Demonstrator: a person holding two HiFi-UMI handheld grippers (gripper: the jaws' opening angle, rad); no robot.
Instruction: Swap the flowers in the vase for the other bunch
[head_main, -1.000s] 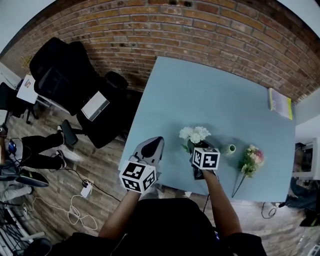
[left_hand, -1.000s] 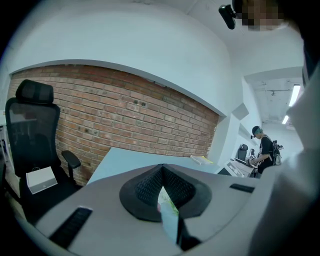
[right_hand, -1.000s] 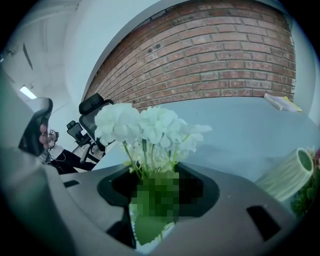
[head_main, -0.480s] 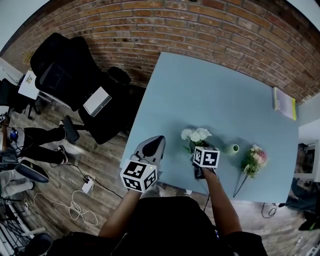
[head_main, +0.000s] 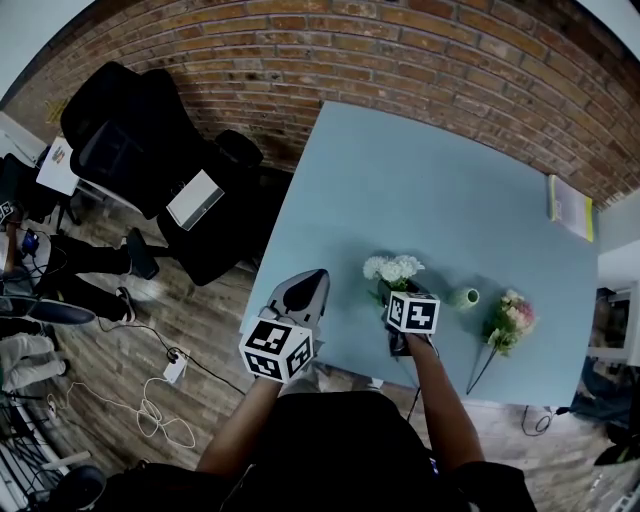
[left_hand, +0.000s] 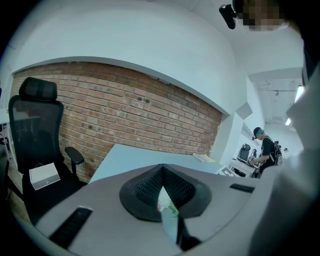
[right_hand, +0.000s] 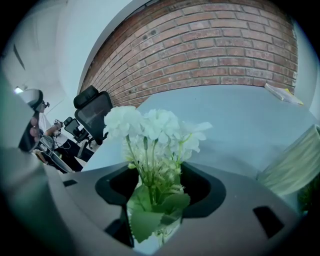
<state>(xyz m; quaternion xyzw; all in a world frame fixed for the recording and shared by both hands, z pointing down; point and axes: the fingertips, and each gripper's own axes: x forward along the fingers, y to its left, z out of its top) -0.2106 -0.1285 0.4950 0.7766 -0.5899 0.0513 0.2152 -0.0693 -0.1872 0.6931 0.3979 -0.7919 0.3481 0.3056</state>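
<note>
A bunch of white flowers (head_main: 392, 269) lies on the light blue table (head_main: 440, 190) with its heads pointing away from me. Its stems and leaves (right_hand: 150, 210) sit between the jaws of my right gripper (head_main: 399, 292), which still touch the foliage. These jaws have just been opening. A small pale green vase (head_main: 463, 297) stands just right of that gripper and shows as a ribbed shape (right_hand: 292, 162) in the right gripper view. A pink bunch (head_main: 506, 318) lies further right. My left gripper (head_main: 318, 277) hovers at the table's near left edge, shut and empty (left_hand: 162, 167).
A yellow-edged booklet (head_main: 566, 206) lies at the table's far right edge. A black office chair (head_main: 125, 150) with a white box (head_main: 192, 207) on it stands to the left. Cables (head_main: 150, 410) trail over the wooden floor. A brick wall (head_main: 400, 50) runs behind the table.
The right gripper with the white bunch sits slightly lower, close to the table. The left gripper has stayed where it was.
</note>
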